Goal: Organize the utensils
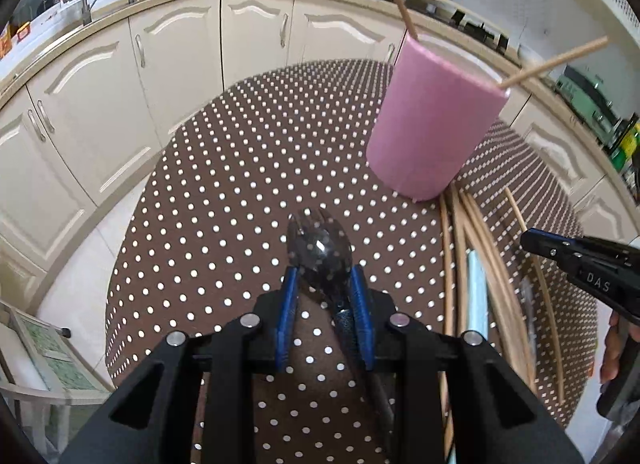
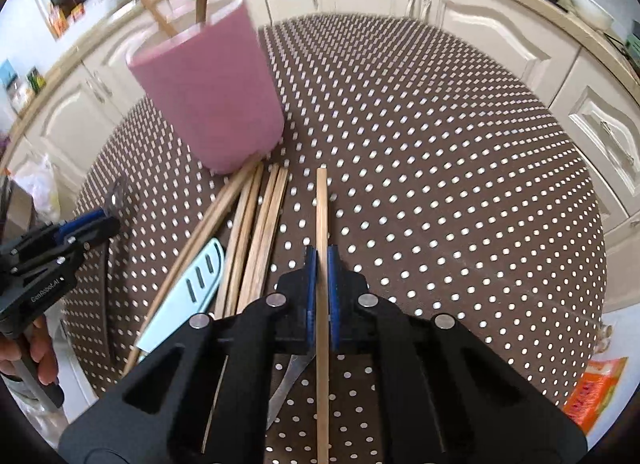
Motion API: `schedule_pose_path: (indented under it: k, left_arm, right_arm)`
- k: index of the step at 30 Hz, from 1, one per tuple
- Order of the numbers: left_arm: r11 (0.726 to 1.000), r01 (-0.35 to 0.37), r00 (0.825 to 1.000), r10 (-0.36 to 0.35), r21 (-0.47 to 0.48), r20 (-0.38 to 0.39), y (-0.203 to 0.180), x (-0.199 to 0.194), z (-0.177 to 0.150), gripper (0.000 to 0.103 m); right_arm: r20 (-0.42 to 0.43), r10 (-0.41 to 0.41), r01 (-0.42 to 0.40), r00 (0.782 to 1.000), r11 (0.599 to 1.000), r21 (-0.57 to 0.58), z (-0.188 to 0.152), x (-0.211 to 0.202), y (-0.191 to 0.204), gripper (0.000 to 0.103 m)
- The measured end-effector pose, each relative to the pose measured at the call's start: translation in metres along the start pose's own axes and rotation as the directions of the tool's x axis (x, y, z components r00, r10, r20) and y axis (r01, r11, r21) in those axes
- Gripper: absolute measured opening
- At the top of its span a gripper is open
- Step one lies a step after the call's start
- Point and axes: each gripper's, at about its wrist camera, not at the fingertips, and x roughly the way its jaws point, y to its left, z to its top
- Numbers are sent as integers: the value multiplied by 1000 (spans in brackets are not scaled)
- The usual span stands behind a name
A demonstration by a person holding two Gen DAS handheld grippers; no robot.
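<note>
"DAS" on right gripper (image 1: 536, 242), "GenRobot.AI" on left gripper (image 2: 100, 224)

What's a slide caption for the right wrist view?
Right gripper clamps a chopstick near the pink cup.

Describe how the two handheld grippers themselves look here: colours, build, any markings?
Both grippers, left and right, are matte black angular frames with silver round fasteners and blue ribbed finger pads. White lettering shows: "DAS" on the right, "GenRobot.AI" on the left. Bare hands, no cables seen.

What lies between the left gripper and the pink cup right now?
Only bare dotted tablecloth, seen in the left wrist view. The left gripper holds a spoon short of the cup; the loose chopsticks lie off to its right.
</note>
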Motion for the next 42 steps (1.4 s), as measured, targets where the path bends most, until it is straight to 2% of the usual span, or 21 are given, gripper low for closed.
schedule_pose_path:
  k: [7,13,17,18,19,20,23,27,30,31,32,33,38,42]
  left_arm:
    - [997,81,992,-81,3,102,0,-27,8,26]
    - [990,135,974,-140,40,177,-11,-46,11,26]
    - [984,162,958,-176,77,225,-20,-60,12,24]
    - [982,168,954,-183,84,238,-22,-63,12,23]
    - [981,173,950,-191,91,246,-22,-65,12,11]
    - [978,181,947,-200,99,250,-24,-66,12,4]
    - [974,192,945,-215,118,247,-28,-65,13,4]
    - [977,188,954,-206,100,218,-24,-55,14,4]
    - [984,172,968,-176,41,179,-15,-43,20,6]
    - [985,169,971,-170,24,166,-12,-41,22,17]
    - [987,160,976,-159,2,147,-10,-36,25,35]
    - [988,151,979,-148,-18,137,-9,-33,28,39]
    - [995,92,995,-91,-25,46,-14,-4,42,40]
    - [999,53,998,-53,3,-40,-22,25,50,40]
  right_arm:
    - [173,71,-79,982,996,40,-2,-47,-18,6]
    - [284,115,-134,952,990,47,-4,-84,-24,6]
    - [361,127,-150,924,988,36,-5,-110,-23,6]
    - [384,129,-153,914,988,32,-2,-115,-19,6]
    - [402,127,-151,907,988,28,-2,-119,-15,6]
    - [426,124,-147,896,989,21,-2,-125,-12,6]
    - [456,144,-159,878,987,-6,2,-138,-2,6]
    - [444,146,-140,884,989,-45,2,-132,15,6]
    - [445,130,-124,886,991,-44,-1,-129,18,6]
    - [443,113,-108,889,994,-36,0,-127,18,6]
    - [440,96,-93,893,995,-28,2,-123,18,6]
    - [438,88,-87,894,996,-23,2,-121,18,6]
    - [399,52,-64,915,998,19,7,-99,7,6]
    - [362,61,-85,930,995,50,13,-78,-7,6]
